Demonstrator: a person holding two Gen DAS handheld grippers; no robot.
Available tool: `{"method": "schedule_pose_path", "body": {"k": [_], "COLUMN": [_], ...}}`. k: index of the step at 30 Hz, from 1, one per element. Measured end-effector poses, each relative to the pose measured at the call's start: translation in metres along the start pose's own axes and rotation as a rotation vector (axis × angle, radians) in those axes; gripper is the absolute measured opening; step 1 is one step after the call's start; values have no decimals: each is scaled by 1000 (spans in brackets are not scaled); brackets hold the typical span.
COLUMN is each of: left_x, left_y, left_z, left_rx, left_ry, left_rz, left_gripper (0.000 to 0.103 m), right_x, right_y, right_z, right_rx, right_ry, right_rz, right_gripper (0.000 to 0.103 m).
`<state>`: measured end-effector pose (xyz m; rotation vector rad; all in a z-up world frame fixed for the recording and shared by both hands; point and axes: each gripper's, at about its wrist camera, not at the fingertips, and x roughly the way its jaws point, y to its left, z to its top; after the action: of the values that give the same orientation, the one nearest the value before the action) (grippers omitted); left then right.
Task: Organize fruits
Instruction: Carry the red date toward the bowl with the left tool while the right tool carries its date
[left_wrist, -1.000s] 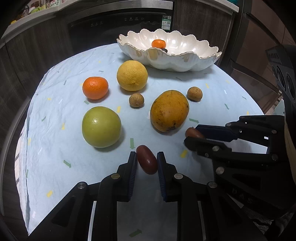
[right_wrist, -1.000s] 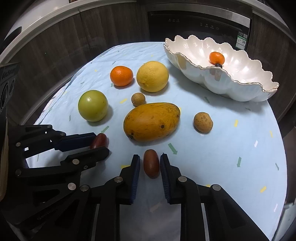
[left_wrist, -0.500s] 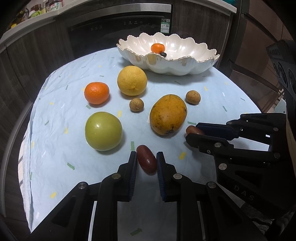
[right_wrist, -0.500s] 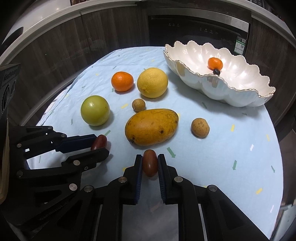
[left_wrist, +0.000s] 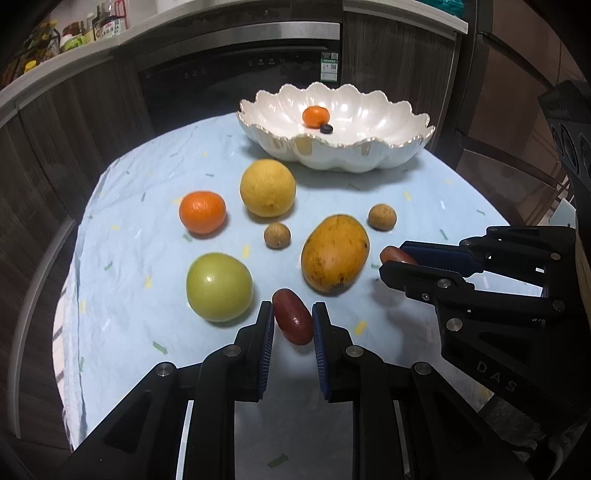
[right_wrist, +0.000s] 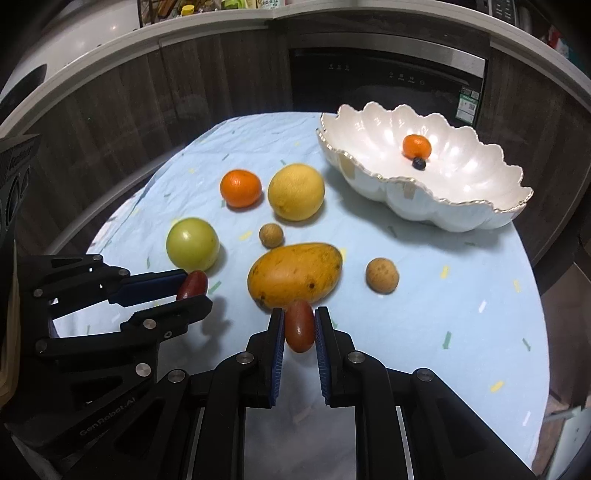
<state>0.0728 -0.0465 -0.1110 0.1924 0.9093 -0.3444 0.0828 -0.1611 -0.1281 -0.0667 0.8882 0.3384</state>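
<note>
My left gripper (left_wrist: 293, 310) is shut on a dark red oval fruit (left_wrist: 293, 323), held a little above the light blue cloth (left_wrist: 125, 280). In the right wrist view that gripper (right_wrist: 195, 288) comes in from the left with its red fruit (right_wrist: 192, 283). My right gripper (right_wrist: 299, 314) is shut on a second red oval fruit (right_wrist: 300, 326), just in front of the mango (right_wrist: 293, 275). From the left wrist camera the right gripper (left_wrist: 391, 258) and its fruit (left_wrist: 395, 254) sit right of the mango (left_wrist: 334, 253). The white scalloped bowl (left_wrist: 369, 155) holds a small orange (left_wrist: 316, 116) and a dark berry (left_wrist: 326, 128).
On the cloth lie a green round fruit (left_wrist: 219, 286), an orange (left_wrist: 202, 211), a yellow citrus (left_wrist: 267, 187) and two small brown fruits (left_wrist: 277, 235) (left_wrist: 382, 217). The round table's edge curves close on both sides. Dark cabinets and an oven stand behind the bowl.
The right gripper's jaws closed onto its red fruit. Both grippers have risen slightly with their fruits, so the table looks farther away and shadows show under the fruits.
</note>
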Motion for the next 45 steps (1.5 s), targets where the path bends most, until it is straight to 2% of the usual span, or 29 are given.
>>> {"method": "schedule_pose_path", "body": {"k": [22,39,45], "left_x": [-19,-12,-1], "left_y": [-8,-19,-15], "left_z": [43,101,121], "left_rx": [28,64,43], "left_ry": [-75,-133,-138], "left_rz": [8,-29,-41], "left_gripper": [22,22,22], "right_x": [-33,-49,-48], "right_y": [-24,-70,-84], "right_z": [26,58,71], "right_rx": [66,123,136], "right_ry": [-97,-173,-189], "right_rz": [-42,-128,-149], "right_gripper": [18,18,18]}}
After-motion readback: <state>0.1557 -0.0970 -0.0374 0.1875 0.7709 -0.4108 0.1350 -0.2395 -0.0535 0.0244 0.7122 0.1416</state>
